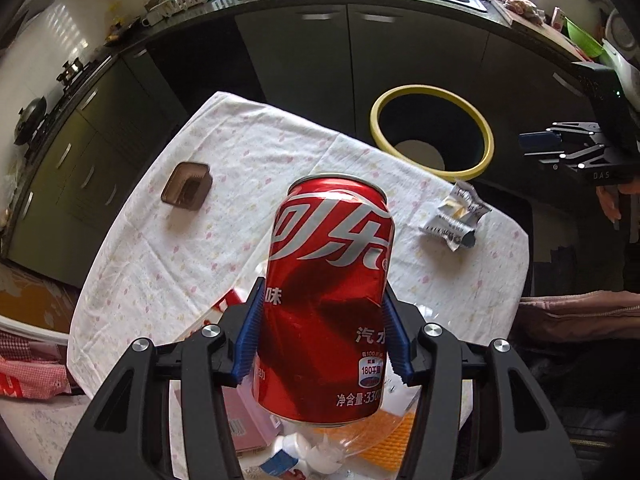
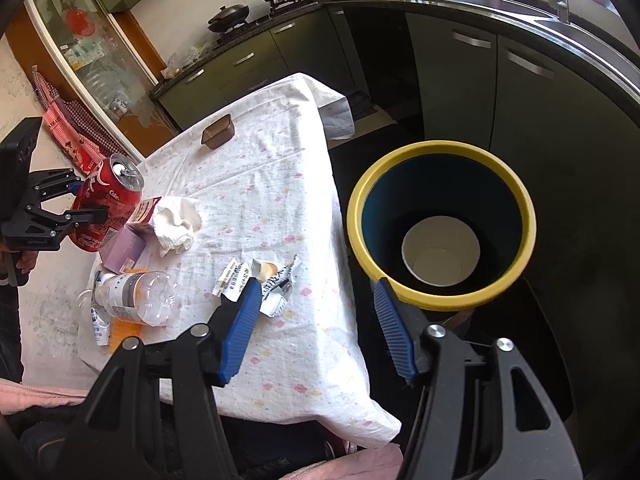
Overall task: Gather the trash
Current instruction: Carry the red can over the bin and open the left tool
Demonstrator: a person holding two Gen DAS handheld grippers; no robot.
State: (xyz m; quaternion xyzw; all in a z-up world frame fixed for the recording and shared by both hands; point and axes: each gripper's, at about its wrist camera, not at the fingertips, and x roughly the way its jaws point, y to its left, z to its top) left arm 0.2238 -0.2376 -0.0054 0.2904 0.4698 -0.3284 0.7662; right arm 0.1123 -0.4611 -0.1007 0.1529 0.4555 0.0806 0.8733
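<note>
Centre of the left wrist frame, the left gripper (image 1: 324,340) has its blue pads pressed on both sides of a dented red cola can (image 1: 330,300), held up off the table (image 1: 240,184). The right gripper (image 2: 316,328) is spread wide and holds nothing, low centre of its frame. A crumpled wrapper (image 2: 266,280) lies on the table there, with the yellow-rimmed bin (image 2: 440,224) to its right, a paper cup (image 2: 440,250) inside.
</note>
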